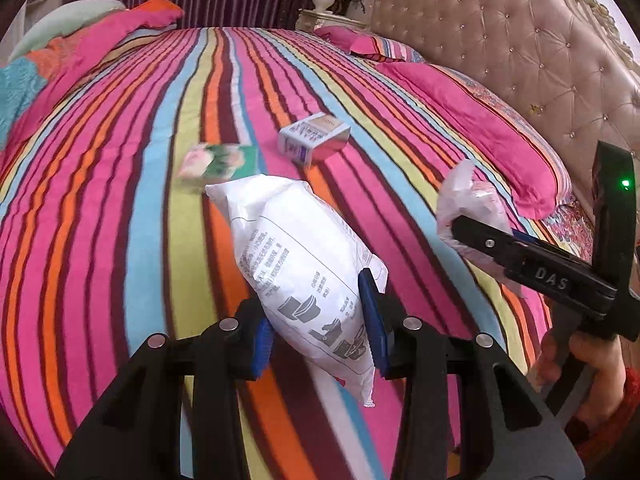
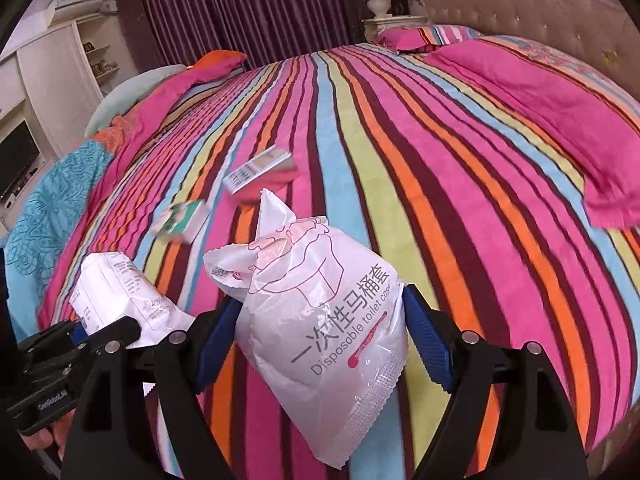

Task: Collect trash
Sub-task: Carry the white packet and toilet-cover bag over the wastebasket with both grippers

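My left gripper (image 1: 318, 324) is shut on a white printed packet (image 1: 304, 264) and holds it above the striped bed; the packet also shows in the right wrist view (image 2: 120, 300). My right gripper (image 2: 320, 340) is shut on a white and pink "Disposable toilet" wrapper (image 2: 320, 320), seen at the right of the left wrist view (image 1: 468, 208). A small white and tan box (image 1: 316, 140) (image 2: 260, 170) and a green and pink packet (image 1: 220, 162) (image 2: 182, 220) lie on the bed beyond both grippers.
The striped bedspread (image 1: 120, 160) fills both views. Pink pillows (image 1: 472, 136) lie by the tufted headboard (image 1: 520, 40). A folded quilt (image 2: 60, 200) lies at the left. A nightstand with a vase (image 2: 380, 8) and purple curtains (image 2: 240, 0) are behind.
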